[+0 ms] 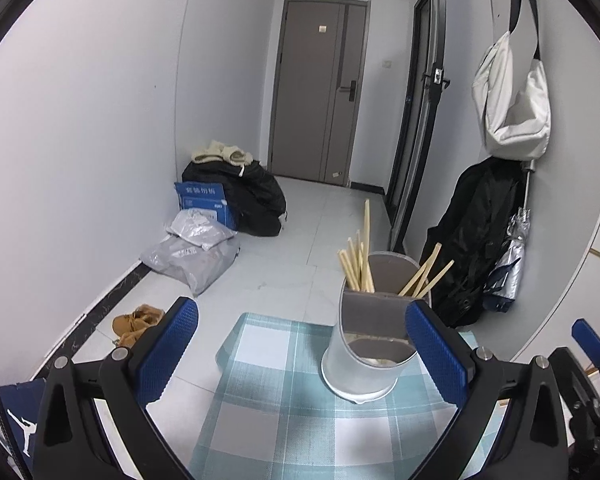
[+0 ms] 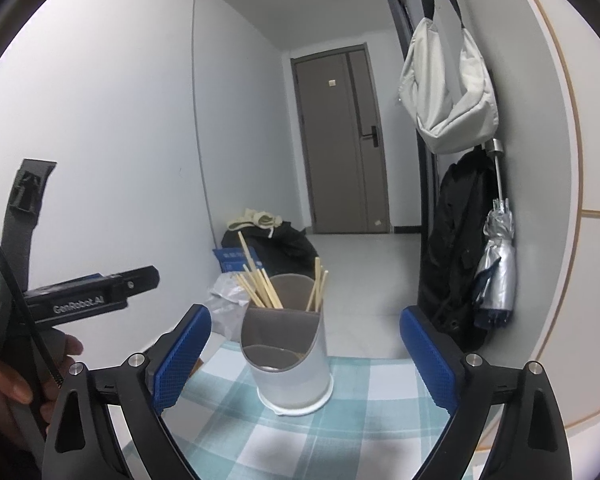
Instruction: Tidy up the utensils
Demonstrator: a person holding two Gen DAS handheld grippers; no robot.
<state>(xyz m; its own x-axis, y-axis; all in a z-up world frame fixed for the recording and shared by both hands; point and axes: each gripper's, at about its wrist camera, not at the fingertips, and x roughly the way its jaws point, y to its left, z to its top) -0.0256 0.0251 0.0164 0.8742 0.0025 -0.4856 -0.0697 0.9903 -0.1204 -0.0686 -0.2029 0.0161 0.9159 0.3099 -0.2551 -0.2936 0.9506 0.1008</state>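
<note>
Two views recorded the scene. Left wrist view: the left gripper (image 1: 302, 354) stood wide, its blue pads holding nothing. The utensil holder (image 1: 366, 354), a grey-and-white cylinder with a cut-away front, stood upright on the checked tablecloth (image 1: 260, 412), toward the right pad and partly hidden by it. Wooden chopsticks (image 1: 358, 266) leaned inside its far compartment in two fanned groups. On the floor at far left lay a blue box (image 1: 204, 200) and grey parcels (image 1: 194, 254). The right gripper (image 1: 590, 340) showed only one pad at the right edge; its opening could not be determined there.

Right wrist view: the right gripper (image 2: 305, 354) stood wide and empty, the holder (image 2: 288, 354) between its pads, touching neither. The chopsticks (image 2: 260, 284) stood in the holder's far section. A hand (image 2: 16, 376) gripped the left gripper's handle at near left. A white bag (image 2: 448, 80) hung on the right wall.
</note>
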